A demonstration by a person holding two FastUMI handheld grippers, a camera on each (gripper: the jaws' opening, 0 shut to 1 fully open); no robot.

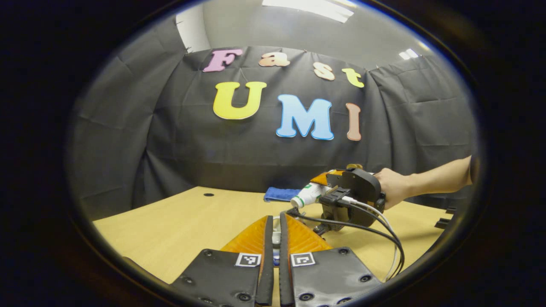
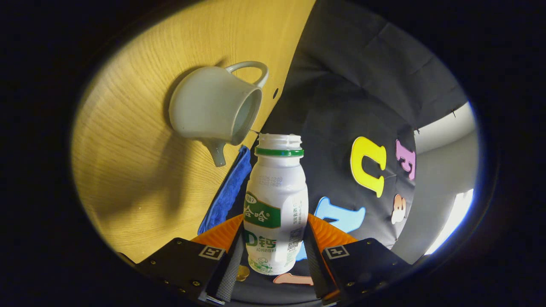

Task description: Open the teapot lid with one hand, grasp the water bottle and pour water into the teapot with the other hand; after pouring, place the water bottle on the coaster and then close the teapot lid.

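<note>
Bottle (image 2: 276,204) tipped on its side, mouth right at the teapot's (image 2: 215,111) open rim, pinched between right gripper (image 2: 273,251) fingers. Left gripper (image 1: 276,238) fingers nearly closed on something small and pale, unidentifiable. Blue cloth (image 2: 226,192) just beside teapot on desk (image 2: 140,179).

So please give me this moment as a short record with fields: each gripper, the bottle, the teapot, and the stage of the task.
left gripper: fingers nearly together on a small pale object, probably the teapot lid; cannot tell for sure
right gripper: shut on the bottle, held by a hand
bottle: white, green ring at the neck, no cap, tipped sideways, mouth next to the teapot's opening
teapot: pale grey, on the wooden table, lid off
blue cloth: on the table beside the teapot
stage: pouring position; no stream of water visible
</note>
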